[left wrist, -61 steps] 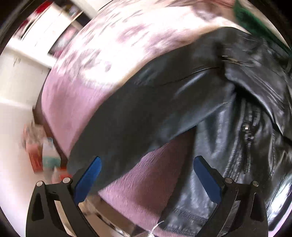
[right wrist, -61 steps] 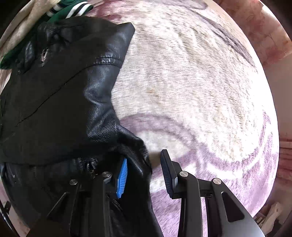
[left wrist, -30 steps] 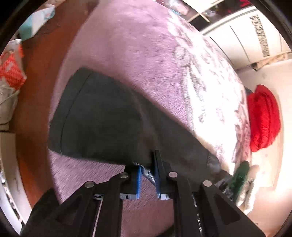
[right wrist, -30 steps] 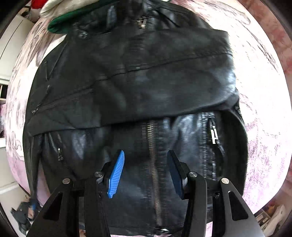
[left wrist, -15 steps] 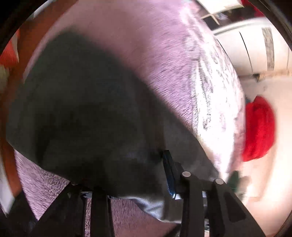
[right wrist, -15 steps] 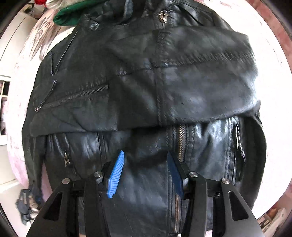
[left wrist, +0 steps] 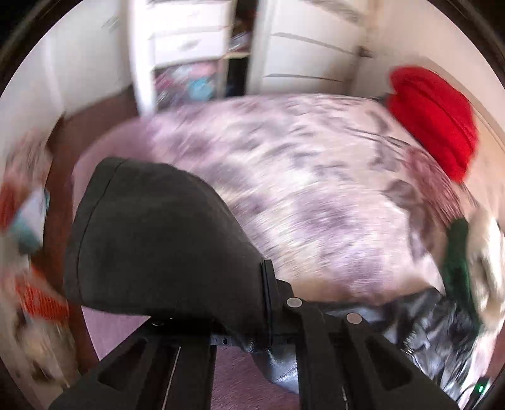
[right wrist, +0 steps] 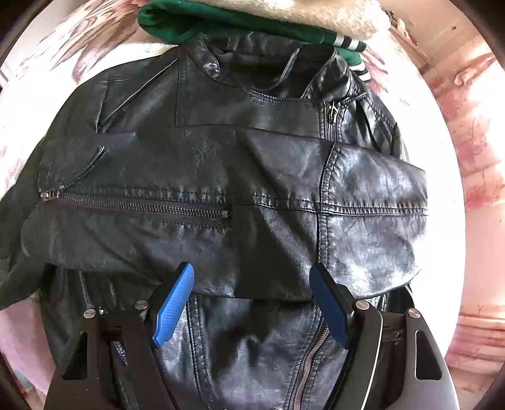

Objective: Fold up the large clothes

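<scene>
A black leather jacket [right wrist: 252, 195] lies face up on a pink patterned bedspread [right wrist: 22, 94], one sleeve folded flat across its chest. My right gripper [right wrist: 252, 302] is open and hovers just above the jacket's front, near the folded sleeve's lower edge, holding nothing. In the left wrist view my left gripper [left wrist: 249, 302] is shut on the jacket's other sleeve [left wrist: 157, 239], whose dull black cuff end sticks out ahead of the fingers, lifted above the bedspread [left wrist: 315, 189]. The jacket body [left wrist: 435, 331] shows at lower right. The left finger is hidden by the sleeve.
A green garment [right wrist: 227, 22] with a cream fleece piece lies just beyond the jacket's collar; it also shows in the left wrist view [left wrist: 457, 252]. A red cushion [left wrist: 435, 116] sits at the bed's far corner. White cupboards [left wrist: 300, 47] stand behind. Clutter [left wrist: 28, 252] lies on the floor left.
My left gripper has lifted and swung the gripped sleeve, so its view now tilts up toward the cupboards. My right gripper moved closer over the jacket's front and its jaws opened wider.
</scene>
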